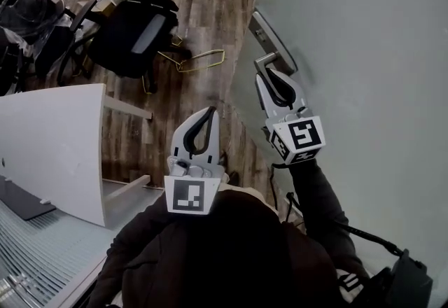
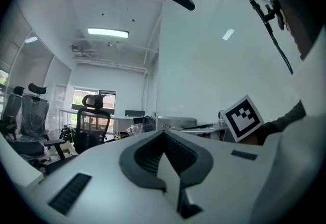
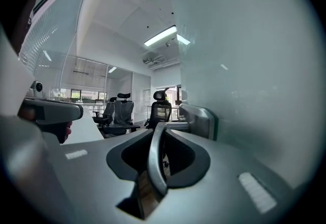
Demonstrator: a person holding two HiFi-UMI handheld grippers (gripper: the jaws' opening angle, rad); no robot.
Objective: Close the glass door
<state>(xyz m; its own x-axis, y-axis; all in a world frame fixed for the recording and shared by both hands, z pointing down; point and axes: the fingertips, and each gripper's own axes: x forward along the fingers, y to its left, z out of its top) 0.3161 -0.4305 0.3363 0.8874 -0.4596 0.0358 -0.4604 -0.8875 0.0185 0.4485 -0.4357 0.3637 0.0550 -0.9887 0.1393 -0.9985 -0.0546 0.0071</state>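
**Two hand-held grippers at a glass door, office interior**

Left gripper (image 1: 209, 114): jaws together, nothing between them; its marker cube (image 1: 191, 195) carries a black-and-white square pattern. Right gripper (image 1: 266, 68): jaws clamped on the metal lever handle (image 3: 153, 162) of the glass door (image 1: 357, 54) at right. Beyond: white desk (image 1: 52, 145), wood floor (image 1: 210, 12), black office chair (image 1: 133, 33).

The frosted glass door (image 1: 364, 54) is standing at right, its metal lever handle (image 1: 267, 58) lying between the right gripper's (image 1: 263, 68) jaws; the left gripper (image 1: 212, 113) is hovering leftward, apart.
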